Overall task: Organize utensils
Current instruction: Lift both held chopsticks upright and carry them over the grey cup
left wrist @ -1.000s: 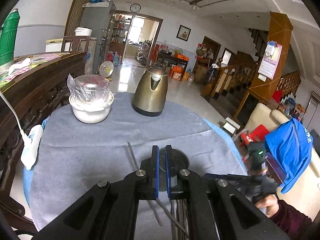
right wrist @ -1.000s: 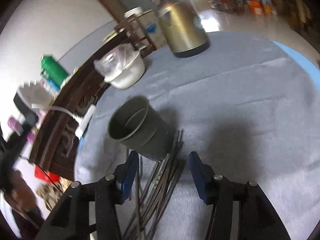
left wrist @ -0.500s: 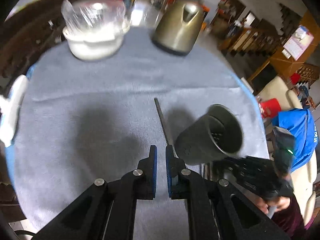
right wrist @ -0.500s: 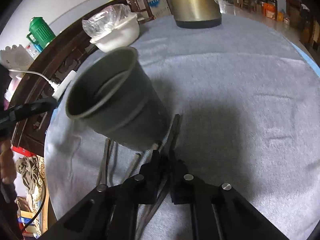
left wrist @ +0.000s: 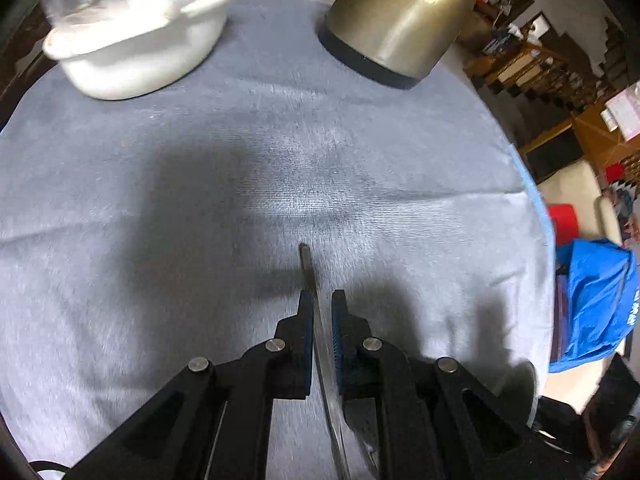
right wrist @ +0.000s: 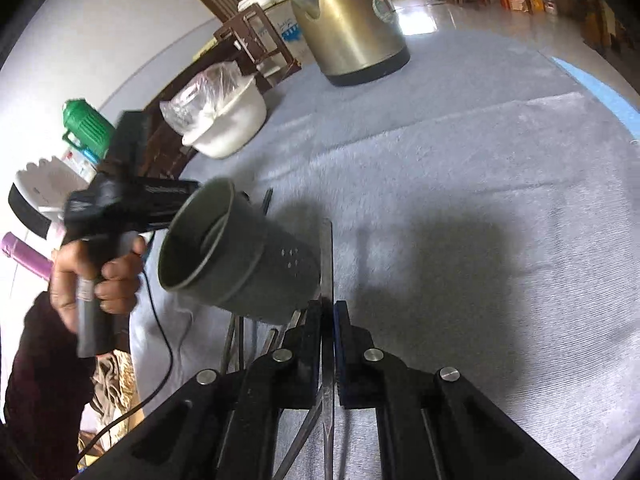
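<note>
Here the right gripper [right wrist: 329,312], low in the frame, has its jaws pinched on a thin metal utensil [right wrist: 327,256], while the left gripper [left wrist: 320,308] has its jaws nearly closed around another slim utensil [left wrist: 307,268].

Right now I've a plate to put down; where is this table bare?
In the right wrist view, the grey cloth lies bare right of the tilted dark perforated cup, from the brass-coloured kettle to the near edge. Crowded left: white plastic-covered bowl, cup, loose metal utensils.
</note>
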Demonstrator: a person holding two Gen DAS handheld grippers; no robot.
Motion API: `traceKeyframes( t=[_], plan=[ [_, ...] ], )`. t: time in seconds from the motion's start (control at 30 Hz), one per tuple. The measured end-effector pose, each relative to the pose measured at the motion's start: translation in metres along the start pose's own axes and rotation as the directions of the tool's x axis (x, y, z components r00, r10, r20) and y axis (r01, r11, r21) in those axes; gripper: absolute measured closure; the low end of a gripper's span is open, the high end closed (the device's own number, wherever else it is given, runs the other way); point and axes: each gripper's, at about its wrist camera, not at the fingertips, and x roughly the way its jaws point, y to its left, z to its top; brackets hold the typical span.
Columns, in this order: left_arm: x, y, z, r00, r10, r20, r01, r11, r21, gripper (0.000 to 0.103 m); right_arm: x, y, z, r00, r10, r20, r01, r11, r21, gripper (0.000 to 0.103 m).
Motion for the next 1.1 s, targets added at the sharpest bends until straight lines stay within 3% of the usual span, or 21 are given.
traceKeyframes(
  t=[0.1,0.3,0.4,0.57,0.67,0.73,0.87,1.03,1.1],
  plan=[
    [0.012,-0.004,0.002,1.0,0.018,-0.023,-0.017,1.0,0.016,0.096,-0.014,-0.004,0.005,0.999,0.005,0.042,-0.006,1.0,0.013,0.097],
    [0.011,-0.005,0.0,0.999,0.027,0.019,-0.028,0.999,0.033,0.099,-0.048,0.007,0.014,0.989,0.012,0.148,-0.007,0.999,-0.034,0.097],
    [-0.002,-0.004,-0.006,0.996,0.046,0.074,-0.049,0.998,0.039,0.102,-0.068,0.02,0.016,0.974,0.025,0.226,-0.01,0.998,-0.066,0.097],
    [-0.042,-0.009,-0.016,0.984,0.034,0.174,-0.05,0.995,0.089,0.102,-0.099,0.048,0.016,0.931,0.02,0.365,0.028,0.992,-0.126,0.097],
    [-0.042,-0.002,-0.012,0.993,0.01,0.118,-0.017,0.998,0.062,0.102,-0.105,0.061,0.016,0.923,0.005,0.385,0.053,0.989,-0.14,0.097],
    [-0.03,0.001,-0.007,0.997,0.0,0.074,-0.002,1.0,0.026,0.096,-0.106,0.064,0.015,0.923,0.009,0.386,0.048,0.989,-0.139,0.097],
    [-0.009,-0.001,0.002,0.999,0.011,0.039,-0.011,1.0,-0.003,0.068,-0.105,0.067,0.012,0.923,-0.001,0.384,0.06,0.988,-0.142,0.097],
    [0.02,-0.008,0.012,0.999,0.029,-0.02,-0.029,1.0,-0.005,0.067,-0.109,0.061,0.014,0.923,0.017,0.384,0.033,0.992,-0.124,0.097],
    [0.024,-0.018,0.01,0.997,0.072,-0.007,-0.072,0.997,0.036,0.068,-0.108,0.06,0.011,0.922,0.01,0.386,0.043,0.991,-0.129,0.097]
  ],
)
